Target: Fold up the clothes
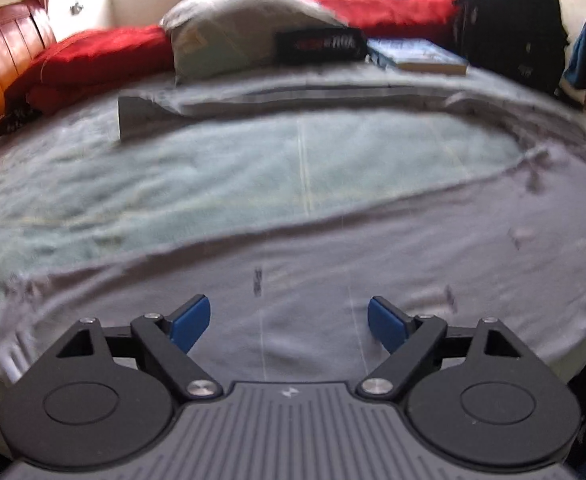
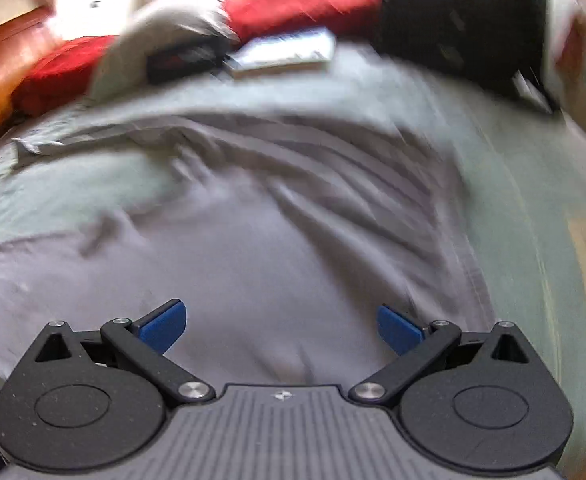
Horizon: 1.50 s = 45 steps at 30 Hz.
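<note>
Grey shirt point(image 1: 373, 264) lies spread on the pale green bedsheet point(image 1: 173, 184), under and ahead of both grippers' parted, empty jaws: left gripper point(image 1: 289, 324), right gripper point(image 2: 281, 326). Beyond them a pillow point(image 1: 229, 28), red blankets point(image 1: 101, 52) (blurred) and a book point(image 1: 417, 54).

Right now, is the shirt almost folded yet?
Not yet. The grey garment lies spread on the bed, wrinkled, with only its far edge maybe turned over. The left gripper and right gripper are open above it, holding nothing. Grabbing and nearly all the folding are left.
</note>
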Each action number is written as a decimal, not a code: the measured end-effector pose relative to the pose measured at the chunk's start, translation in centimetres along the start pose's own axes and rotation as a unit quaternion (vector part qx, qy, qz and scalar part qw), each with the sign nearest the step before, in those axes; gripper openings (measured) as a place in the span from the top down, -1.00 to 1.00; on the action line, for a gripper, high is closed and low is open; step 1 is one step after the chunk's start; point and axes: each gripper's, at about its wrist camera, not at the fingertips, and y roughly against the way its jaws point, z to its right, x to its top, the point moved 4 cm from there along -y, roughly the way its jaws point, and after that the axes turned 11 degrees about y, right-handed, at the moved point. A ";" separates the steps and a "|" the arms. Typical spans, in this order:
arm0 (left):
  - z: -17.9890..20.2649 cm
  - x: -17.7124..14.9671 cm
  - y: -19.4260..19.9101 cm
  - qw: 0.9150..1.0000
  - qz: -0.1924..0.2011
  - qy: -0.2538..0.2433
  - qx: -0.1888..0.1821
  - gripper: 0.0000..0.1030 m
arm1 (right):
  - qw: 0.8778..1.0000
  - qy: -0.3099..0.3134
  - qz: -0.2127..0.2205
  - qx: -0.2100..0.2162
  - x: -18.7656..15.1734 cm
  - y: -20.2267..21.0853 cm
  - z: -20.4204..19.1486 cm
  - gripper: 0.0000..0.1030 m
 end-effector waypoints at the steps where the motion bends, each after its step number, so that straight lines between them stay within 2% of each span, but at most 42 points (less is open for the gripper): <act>1: -0.2 -0.4 0.1 1.000 -0.002 0.008 -0.001 -0.68 | 1.000 -0.014 -0.006 -0.008 -1.3 -0.3 0.8 -1.00; 5: -1.6 -1.1 0.9 0.999 -0.021 0.046 -0.002 -0.72 | 0.999 -0.032 0.027 0.002 -3.4 1.4 1.7 -1.00; 9: -0.5 0.3 2.0 0.999 -0.003 0.022 0.023 -0.70 | 0.997 -0.049 0.049 0.016 -0.3 2.5 2.7 -1.00; 11: 1.4 1.4 2.7 1.000 0.016 0.009 0.002 -0.70 | 0.997 -0.037 0.070 -0.001 2.4 2.6 3.7 -1.00; 14: 4.8 2.4 3.0 0.999 0.034 -0.015 -0.041 -0.70 | 0.997 -0.042 0.063 0.002 5.7 1.0 6.4 -0.68; 18: 9.2 3.1 2.6 0.995 0.042 -0.044 -0.080 -0.70 | 0.996 -0.082 0.021 0.015 7.3 -2.9 10.7 -0.30; 22: 12.0 3.3 1.3 0.994 0.031 -0.047 -0.098 -0.70 | 0.999 -0.037 -0.007 -0.026 7.4 -5.9 11.7 -0.28; 27: 13.8 3.0 0.3 0.993 0.019 -0.064 -0.095 -0.70 | 0.996 0.033 0.000 -0.081 9.2 -7.9 11.5 -0.33; 31: 14.0 3.3 0.0 0.994 0.017 -0.067 -0.084 -0.70 | 0.995 -0.004 0.006 -0.103 10.9 -9.5 14.1 -0.45; 34: 13.9 3.3 0.1 0.994 0.017 -0.068 -0.084 -0.71 | 0.996 -0.014 0.003 -0.090 11.3 -9.3 14.7 -0.45; 37: 13.6 3.2 0.1 0.994 0.017 -0.065 -0.084 -0.71 | 0.997 -0.027 0.010 -0.068 11.0 -6.9 14.3 -0.45; 42: 13.3 2.7 0.1 0.994 0.011 -0.063 -0.093 -0.71 | 0.998 -0.042 0.039 0.027 9.2 -1.3 11.0 -0.59; 45: 13.5 2.3 0.1 0.993 0.008 -0.063 -0.102 -0.71 | 0.994 -0.046 0.037 0.087 7.3 0.6 8.2 -0.63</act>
